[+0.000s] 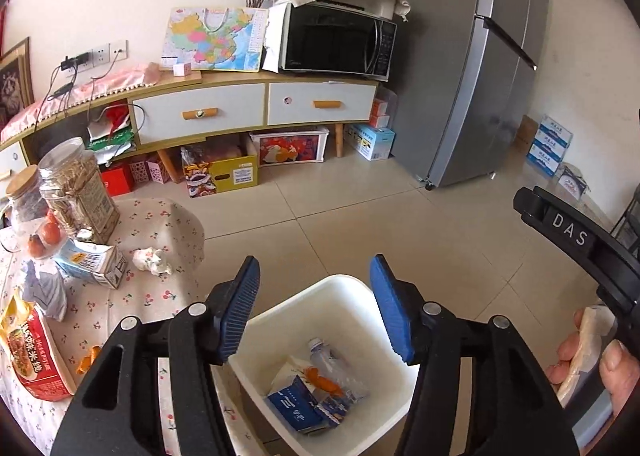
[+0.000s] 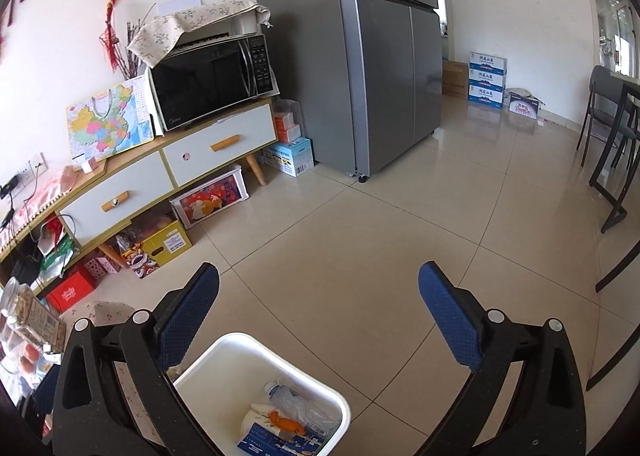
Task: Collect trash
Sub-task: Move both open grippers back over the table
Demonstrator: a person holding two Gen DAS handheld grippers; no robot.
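A white trash bin [image 1: 340, 288] stands on the floor beside the table; it holds a plastic bottle [image 1: 332, 360], a blue carton [image 1: 296, 404] and orange peel [image 1: 320, 378]. My left gripper [image 1: 316, 308] is open and empty above the bin. On the table lie a crumpled white tissue [image 1: 152, 260], a flattened milk carton [image 1: 94, 262] and a bit of orange peel [image 1: 90, 358]. My right gripper [image 2: 320, 316] is open and empty above the floor, with the bin [image 2: 240, 344] just below it; its body also shows in the left wrist view [image 1: 576, 240].
The table has a cherry-print cloth [image 1: 120, 296], glass jars [image 1: 78, 183], oranges [image 1: 50, 234] and a red noodle bag [image 1: 32, 356]. A TV cabinet [image 1: 224, 107] with a microwave [image 1: 338, 41], a grey fridge [image 2: 360, 55], boxes [image 2: 486, 79] and a dark chair [image 2: 612, 159] stand around the tiled floor.
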